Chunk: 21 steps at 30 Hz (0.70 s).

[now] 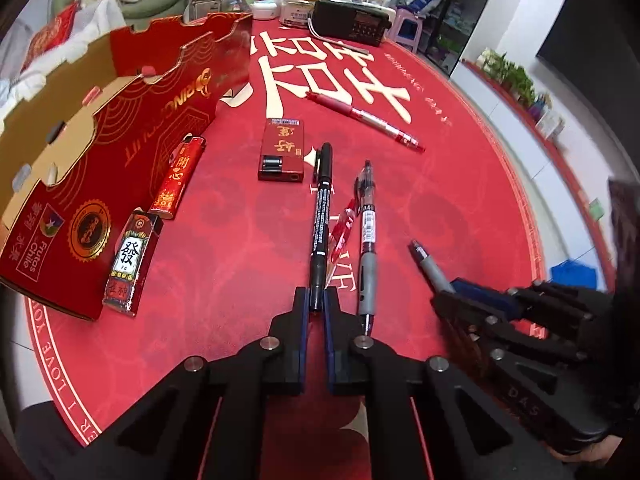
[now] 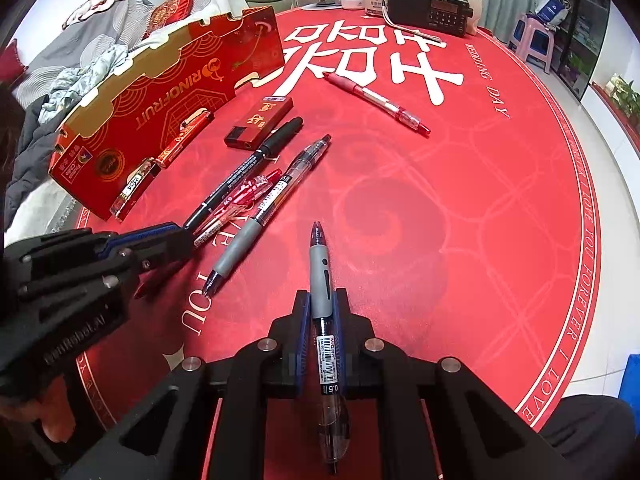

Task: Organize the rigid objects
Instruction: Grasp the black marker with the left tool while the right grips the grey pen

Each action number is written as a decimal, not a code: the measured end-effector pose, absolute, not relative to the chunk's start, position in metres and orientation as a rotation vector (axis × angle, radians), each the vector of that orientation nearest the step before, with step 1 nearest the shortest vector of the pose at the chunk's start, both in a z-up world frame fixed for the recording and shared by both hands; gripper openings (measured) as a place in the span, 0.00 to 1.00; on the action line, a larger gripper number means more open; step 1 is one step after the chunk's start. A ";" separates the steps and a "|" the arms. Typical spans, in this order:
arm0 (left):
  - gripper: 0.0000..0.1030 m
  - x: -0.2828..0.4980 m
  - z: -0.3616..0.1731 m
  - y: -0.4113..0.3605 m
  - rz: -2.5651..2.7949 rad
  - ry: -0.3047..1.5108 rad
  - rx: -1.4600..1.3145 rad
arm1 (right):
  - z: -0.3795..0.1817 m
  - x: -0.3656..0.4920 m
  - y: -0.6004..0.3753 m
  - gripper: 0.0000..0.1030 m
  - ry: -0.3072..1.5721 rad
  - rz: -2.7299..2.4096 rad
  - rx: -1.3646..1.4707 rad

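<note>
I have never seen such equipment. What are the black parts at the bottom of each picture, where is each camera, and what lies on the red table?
The black parts are two hand-held grippers, each with two fingers, carried by a person. Each picture comes from a camera on one gripper, looking forward along its fingers.

In the left wrist picture, the left gripper is shut on the end of a black marker that lies on the red table mat. In the right wrist picture, the right gripper holds a grey-grip pen.

Also on the mat: more pens, three lighters, a red cardboard box and a black radio.
</note>
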<state>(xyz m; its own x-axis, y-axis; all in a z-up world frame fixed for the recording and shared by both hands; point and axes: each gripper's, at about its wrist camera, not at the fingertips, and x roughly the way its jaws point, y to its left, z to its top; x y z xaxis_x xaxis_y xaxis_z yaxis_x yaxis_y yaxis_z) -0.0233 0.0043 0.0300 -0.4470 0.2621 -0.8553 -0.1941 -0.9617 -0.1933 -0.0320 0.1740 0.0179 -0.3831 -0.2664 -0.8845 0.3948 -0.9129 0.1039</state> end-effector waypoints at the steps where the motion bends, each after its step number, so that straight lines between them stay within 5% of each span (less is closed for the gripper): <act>1: 0.08 -0.023 0.034 0.003 2.464 -0.098 -1.467 | 0.018 -0.032 0.174 0.12 0.169 -2.319 1.449; 2: 0.09 -0.024 0.035 0.003 2.456 -0.090 -1.472 | 0.018 -0.033 0.175 0.12 0.162 -2.318 1.447; 4: 0.44 -0.026 0.039 0.004 2.444 -0.064 -1.478 | 0.017 -0.034 0.175 0.12 0.151 -2.319 1.442; 6: 0.55 -0.027 0.047 0.005 2.470 -0.047 -1.435 | 0.017 -0.034 0.176 0.12 0.144 -2.319 1.438; 11: 0.52 -0.056 0.041 0.016 2.470 0.019 -1.478 | 0.017 -0.034 0.178 0.12 0.125 -2.313 1.433; 13: 0.33 -0.072 0.033 0.018 2.447 -0.010 -1.511 | 0.017 -0.035 0.179 0.12 0.117 -2.308 1.431; 21: 0.21 -0.093 0.015 0.039 2.416 0.183 -1.569 | 0.017 -0.035 0.181 0.12 0.104 -2.308 1.423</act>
